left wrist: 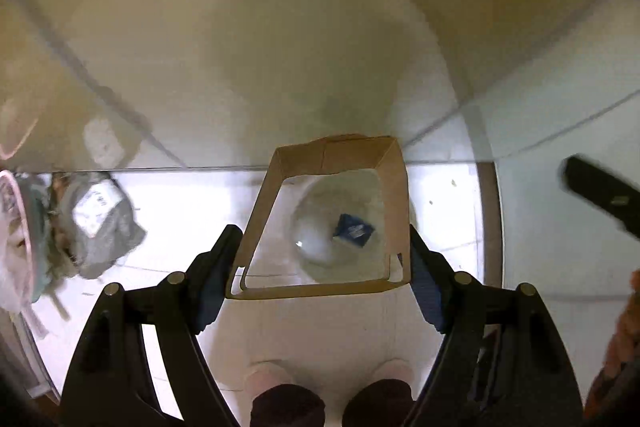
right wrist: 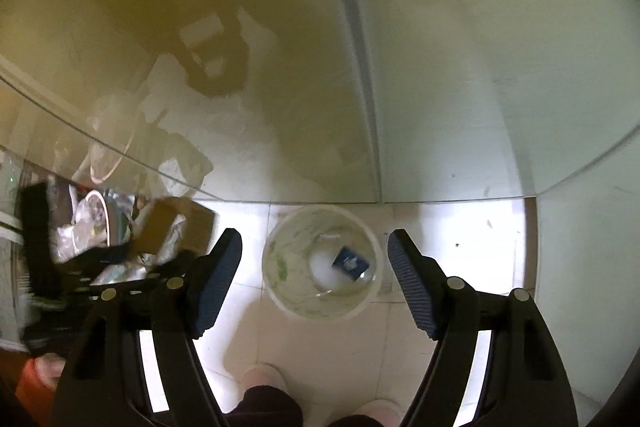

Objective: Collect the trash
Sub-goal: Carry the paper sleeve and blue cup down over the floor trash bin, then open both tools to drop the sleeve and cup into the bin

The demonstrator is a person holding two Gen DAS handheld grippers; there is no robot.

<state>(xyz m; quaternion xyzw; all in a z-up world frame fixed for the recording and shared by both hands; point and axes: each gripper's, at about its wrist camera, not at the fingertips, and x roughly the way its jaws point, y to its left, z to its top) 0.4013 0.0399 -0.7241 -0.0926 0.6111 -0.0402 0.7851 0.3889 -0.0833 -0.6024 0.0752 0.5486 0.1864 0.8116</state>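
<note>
My left gripper (left wrist: pixel 320 267) holds a brown cardboard sleeve (left wrist: pixel 262 223), open at both ends, between its blue pads, right above a white bin (right wrist: pixel 276 263) on the tiled floor. Through the sleeve I see the bin's bottom (left wrist: pixel 320 227) with a blue wrapper (left wrist: pixel 354 230) in it. In the right wrist view the wrapper (right wrist: pixel 351 263) lies at the bin's bottom. My right gripper (right wrist: pixel 316 275) is open and empty above the bin. The left gripper with the sleeve (right wrist: pixel 160 231) shows blurred at the left of that view.
A grey crumpled bag (left wrist: pixel 100 223) and a pink-rimmed container (left wrist: pixel 12 227) with rubbish sit on the floor at the left. Glossy cabinet doors (right wrist: pixel 440 87) stand behind the bin. My feet (right wrist: pixel 264 379) are in front of it.
</note>
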